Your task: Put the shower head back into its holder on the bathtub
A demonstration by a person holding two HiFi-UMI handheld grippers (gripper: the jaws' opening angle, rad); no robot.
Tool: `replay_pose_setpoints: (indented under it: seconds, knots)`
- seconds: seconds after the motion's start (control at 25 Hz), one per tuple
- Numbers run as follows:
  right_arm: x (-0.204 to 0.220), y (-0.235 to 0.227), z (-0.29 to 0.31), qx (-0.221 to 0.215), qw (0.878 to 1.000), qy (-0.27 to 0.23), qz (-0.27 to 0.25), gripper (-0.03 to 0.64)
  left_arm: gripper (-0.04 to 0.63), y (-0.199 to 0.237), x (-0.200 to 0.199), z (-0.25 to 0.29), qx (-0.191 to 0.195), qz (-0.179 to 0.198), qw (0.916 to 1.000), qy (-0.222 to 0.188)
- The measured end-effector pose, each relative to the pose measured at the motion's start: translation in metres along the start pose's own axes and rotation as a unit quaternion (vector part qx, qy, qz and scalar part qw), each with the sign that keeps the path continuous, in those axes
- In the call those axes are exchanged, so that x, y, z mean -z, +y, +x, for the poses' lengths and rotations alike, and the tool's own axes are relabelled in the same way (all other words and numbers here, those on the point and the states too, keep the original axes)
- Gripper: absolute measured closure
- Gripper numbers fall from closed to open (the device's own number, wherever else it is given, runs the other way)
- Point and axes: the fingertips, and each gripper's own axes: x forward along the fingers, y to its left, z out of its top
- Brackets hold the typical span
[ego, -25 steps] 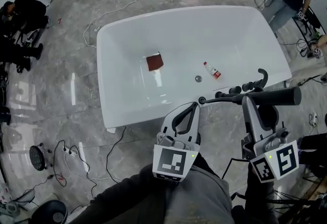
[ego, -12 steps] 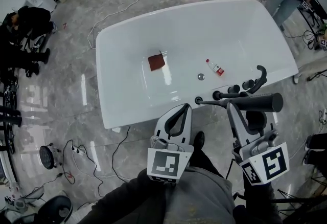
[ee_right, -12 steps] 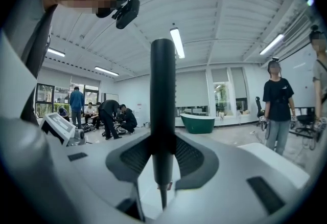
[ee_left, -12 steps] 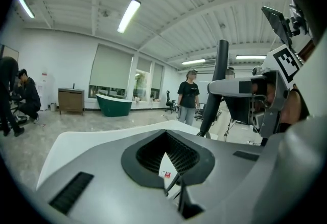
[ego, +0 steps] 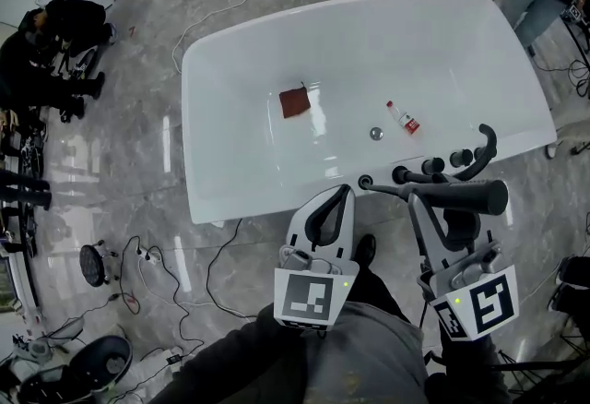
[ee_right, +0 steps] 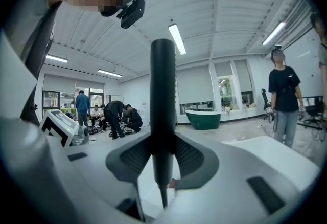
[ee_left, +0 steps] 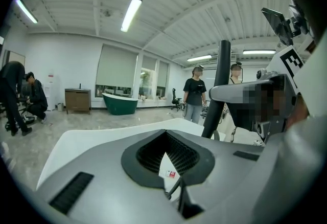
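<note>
Facing the bathtub's [ego: 442,42] near rim, we hold the left gripper [ego: 343,192] closed and empty, clear of the work. The right gripper [ego: 449,208] clamps the shower head [ego: 479,197] level, just right of its holder [ego: 365,182], aimed for insertion.

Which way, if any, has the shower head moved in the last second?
Yes. In the head view the shower head, held by the right gripper, has shifted left, toward the holder on the bathtub rim.
</note>
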Motion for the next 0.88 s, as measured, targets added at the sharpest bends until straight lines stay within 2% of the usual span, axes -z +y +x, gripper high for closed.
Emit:
replay_pose_setpoints:
  seconds: [0.4,0.6,0.88]
  knots:
    - [0.035,-0.003,0.041,0.045,0.999,0.015,-0.001,0.476,0.591,0.033,0.025,0.043,0.05,-0.023,0.9982,0.024]
    - [0.049,-0.007,0.049,0.063,0.998,0.018,0.01,0.476,0.591,0.033,0.031,0.056,0.076,-0.014,0.9967,0.024]
    - [0.068,-0.007,0.059,0.077,0.997,0.021,0.008,0.476,0.592,0.042,0.045,0.068,0.085,-0.012,0.9958,0.032]
